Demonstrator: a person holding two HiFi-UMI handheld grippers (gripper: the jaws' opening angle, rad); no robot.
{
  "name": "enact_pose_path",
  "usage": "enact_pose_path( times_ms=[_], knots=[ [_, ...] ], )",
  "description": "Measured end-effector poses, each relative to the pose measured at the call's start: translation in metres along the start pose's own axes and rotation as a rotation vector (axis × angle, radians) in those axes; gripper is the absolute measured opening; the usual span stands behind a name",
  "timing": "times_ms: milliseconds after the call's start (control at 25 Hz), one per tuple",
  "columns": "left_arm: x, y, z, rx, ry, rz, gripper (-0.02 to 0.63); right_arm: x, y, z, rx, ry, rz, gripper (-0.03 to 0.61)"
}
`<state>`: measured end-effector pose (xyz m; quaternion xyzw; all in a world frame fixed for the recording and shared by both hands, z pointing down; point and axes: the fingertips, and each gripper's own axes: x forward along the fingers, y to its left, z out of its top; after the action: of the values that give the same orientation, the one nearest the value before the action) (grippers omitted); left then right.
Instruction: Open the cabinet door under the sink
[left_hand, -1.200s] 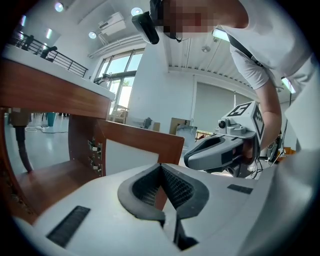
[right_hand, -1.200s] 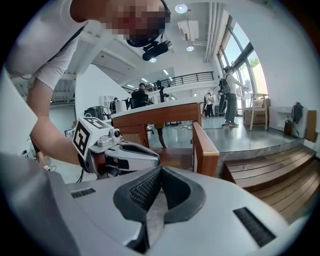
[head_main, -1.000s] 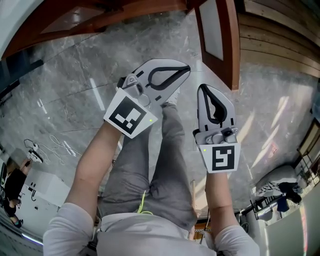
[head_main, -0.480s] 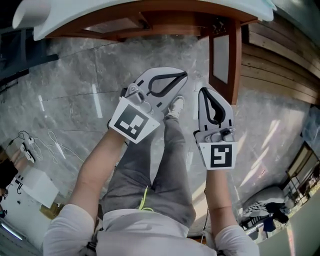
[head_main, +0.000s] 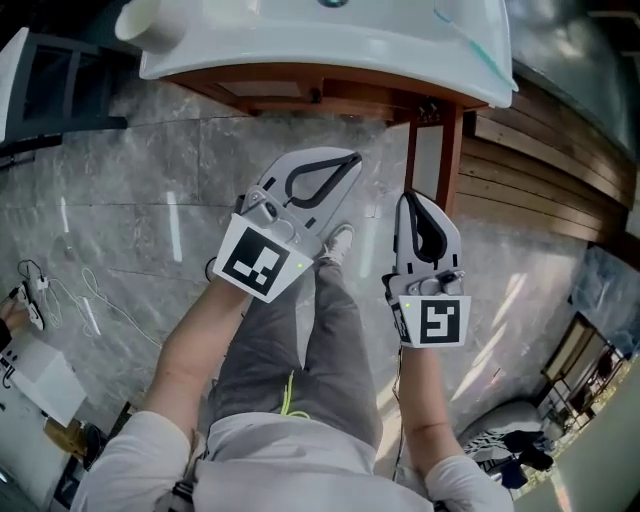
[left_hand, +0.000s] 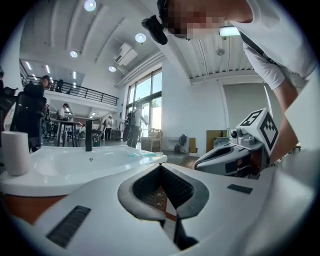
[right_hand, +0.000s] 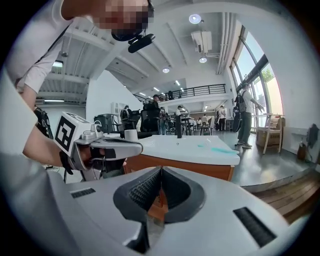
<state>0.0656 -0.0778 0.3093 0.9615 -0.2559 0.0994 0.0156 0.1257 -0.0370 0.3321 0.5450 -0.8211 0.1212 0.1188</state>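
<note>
One cabinet door (head_main: 452, 160) matters here. It stands under the right end of the sink (head_main: 330, 45), hinged to the wooden cabinet (head_main: 300, 88), and it looks already swung out toward you, its pale panel edge-on rather than flush with the front. If that reading is right, little of the job is left.

Your right tool (head_main: 410, 198) is just near of that door, tip aimed along it, probably because that hand is the natural one to work its edge. The jaws are pressed together at the tips and pinch nothing.

Your left tool (head_main: 352, 158) hangs beside it, pointing at the cabinet front, apart from the wood. Its jaws are also closed and empty, so it seems to be only waiting.

Both hover well above the marble floor (head_main: 130, 180).
</note>
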Motion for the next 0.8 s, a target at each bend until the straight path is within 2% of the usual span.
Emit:
enact_pose_path(
  times_ms=[320, 800],
  knots=[
    [-0.050, 0.016, 0.070, 0.022, -0.032, 0.076, 0.006, -0.010, 0.031, 0.071, 0.001, -0.061, 0.029, 0.032],
    [-0.123, 0.028, 0.157, 0.024, -0.074, 0.186, 0.006, -0.039, 0.065, 0.141, 0.017, -0.074, 0.044, 0.032]
  ],
)
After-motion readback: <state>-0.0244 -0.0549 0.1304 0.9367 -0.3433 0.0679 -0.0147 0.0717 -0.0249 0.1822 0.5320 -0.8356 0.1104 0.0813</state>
